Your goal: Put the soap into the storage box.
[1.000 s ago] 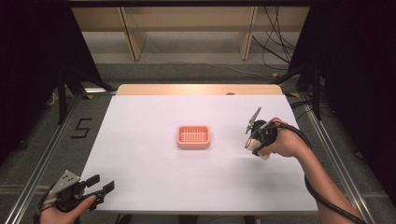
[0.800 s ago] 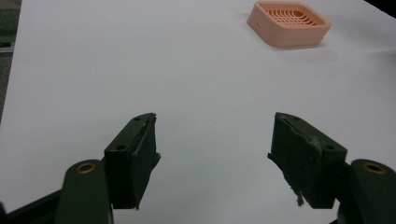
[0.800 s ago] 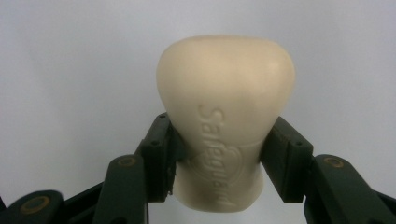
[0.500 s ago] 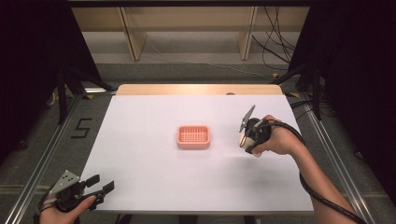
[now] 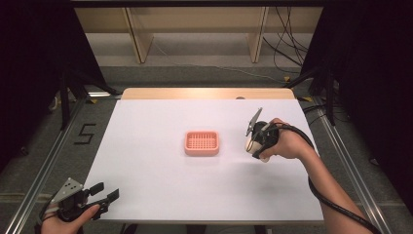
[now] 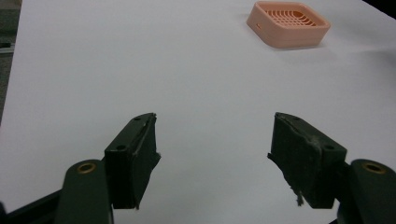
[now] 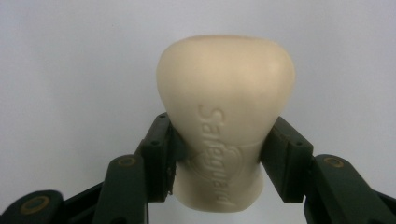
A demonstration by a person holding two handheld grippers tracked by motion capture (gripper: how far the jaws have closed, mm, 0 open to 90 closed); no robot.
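Observation:
A cream bar of soap (image 7: 226, 121) with raised lettering sits between the jaws of my right gripper (image 7: 219, 161), which is shut on its lower half. In the high view that gripper (image 5: 254, 142) hovers over the white table, right of a pink slotted soap dish (image 5: 201, 143), with the soap (image 5: 253, 145) showing pale at its tip. My left gripper (image 5: 108, 194) rests at the table's front left corner, open and empty. Its own view shows the two jaws spread wide (image 6: 214, 154) over bare white surface, with the soap dish (image 6: 288, 23) far off at the upper right.
The white table (image 5: 160, 170) has a wooden strip (image 5: 204, 93) along its far edge. Metal rails run along both sides of the table. Shelving legs and cables stand on the floor beyond.
My right gripper has drifted slightly left toward the soap dish with the soap in it. The left gripper has stayed where it was.

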